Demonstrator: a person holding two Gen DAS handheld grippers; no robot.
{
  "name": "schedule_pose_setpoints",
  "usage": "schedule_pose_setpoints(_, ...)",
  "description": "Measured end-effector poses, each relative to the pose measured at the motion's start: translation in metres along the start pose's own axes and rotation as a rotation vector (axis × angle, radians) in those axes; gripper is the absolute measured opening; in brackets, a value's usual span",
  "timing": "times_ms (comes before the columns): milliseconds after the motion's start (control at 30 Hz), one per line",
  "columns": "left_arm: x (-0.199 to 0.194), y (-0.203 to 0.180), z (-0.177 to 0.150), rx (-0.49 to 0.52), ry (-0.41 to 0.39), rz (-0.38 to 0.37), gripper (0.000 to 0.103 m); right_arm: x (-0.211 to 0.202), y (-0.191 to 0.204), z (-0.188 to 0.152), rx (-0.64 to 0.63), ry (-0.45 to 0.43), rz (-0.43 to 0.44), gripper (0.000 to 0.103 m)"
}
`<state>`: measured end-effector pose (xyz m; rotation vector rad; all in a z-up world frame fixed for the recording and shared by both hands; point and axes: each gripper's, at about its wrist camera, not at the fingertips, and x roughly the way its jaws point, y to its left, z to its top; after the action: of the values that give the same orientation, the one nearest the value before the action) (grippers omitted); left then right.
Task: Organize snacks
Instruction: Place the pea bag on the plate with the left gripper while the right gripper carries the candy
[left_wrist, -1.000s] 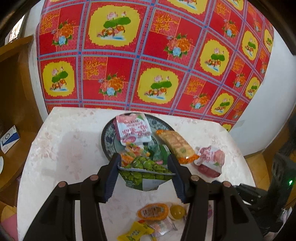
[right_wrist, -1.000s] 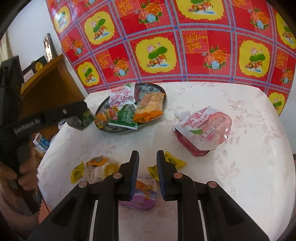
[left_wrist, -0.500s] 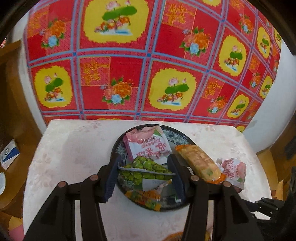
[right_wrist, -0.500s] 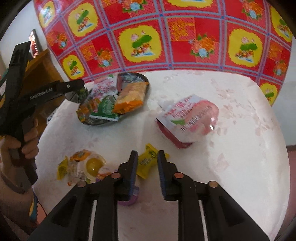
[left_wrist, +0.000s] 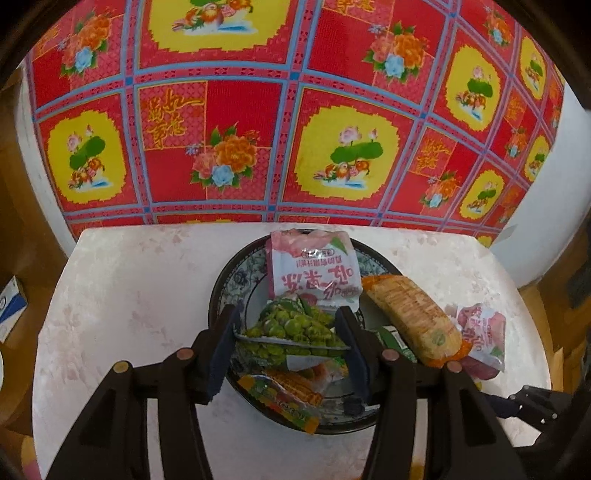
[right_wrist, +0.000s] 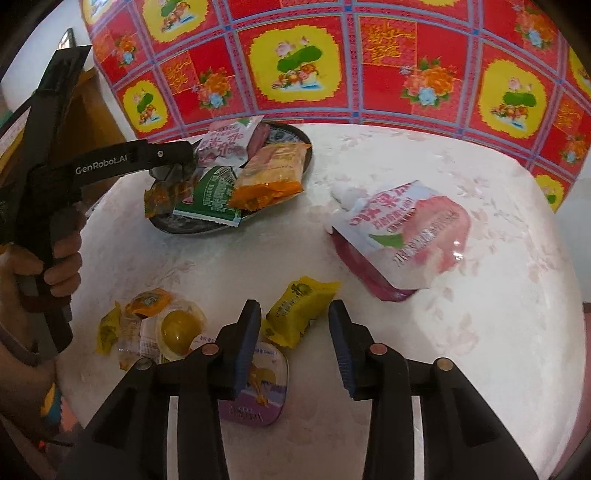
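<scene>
My left gripper (left_wrist: 288, 312) hangs low over the dark patterned plate (left_wrist: 218, 295) with a green pea packet (left_wrist: 291, 330) spanning its pads; its jaws are just starting to open. A pink pouch (left_wrist: 314, 273), an orange cracker pack (left_wrist: 410, 317) and a corn snack (left_wrist: 284, 391) lie on the plate. My right gripper (right_wrist: 294, 308) is above the table with its jaws opening. A small yellow packet (right_wrist: 299, 314) lies on the table between its fingertips, and the pads do not press on it.
A large pink pouch (right_wrist: 402, 236) lies on the white table to the right. Jelly cups (right_wrist: 179, 326) and a purple tub (right_wrist: 262, 391) sit near the front left. A hand (right_wrist: 62, 266) grips the left tool. Wooden furniture (left_wrist: 14, 258) stands left; a red patterned cloth (left_wrist: 240, 147) hangs behind.
The left gripper carried the pea packet forward and down over the plate. The right gripper's jaws went from shut to apart, and the yellow packet now lies between its fingers.
</scene>
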<state>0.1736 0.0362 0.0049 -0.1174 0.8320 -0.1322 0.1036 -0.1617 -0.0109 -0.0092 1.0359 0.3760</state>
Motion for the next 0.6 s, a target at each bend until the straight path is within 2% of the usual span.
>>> schedule_pose_setpoints(100,0.001,-0.003,-0.003,-0.016,0.015,0.025,0.06,0.001,0.003,-0.001,-0.044,-0.017,0.0,0.039)
schedule_pose_setpoints(167,0.002,-0.004,-0.006,-0.027,0.02,0.051,0.061,0.002,0.006,-0.001,-0.088,-0.032,-0.001,0.033)
schedule_pose_setpoints(233,0.003,-0.005,-0.009,-0.047,0.025,0.079,0.062,0.004,0.006,0.0,-0.125,-0.035,0.038,0.027)
schedule_pose_setpoints(333,0.004,-0.005,-0.012,-0.076,0.037,0.117,0.063,0.006,0.005,0.002,-0.161,-0.037,0.084,0.025)
schedule_pose_setpoints(600,0.003,-0.004,-0.016,-0.091,0.051,0.149,0.063,0.005,-0.007,0.008,-0.117,-0.045,0.22,0.024)
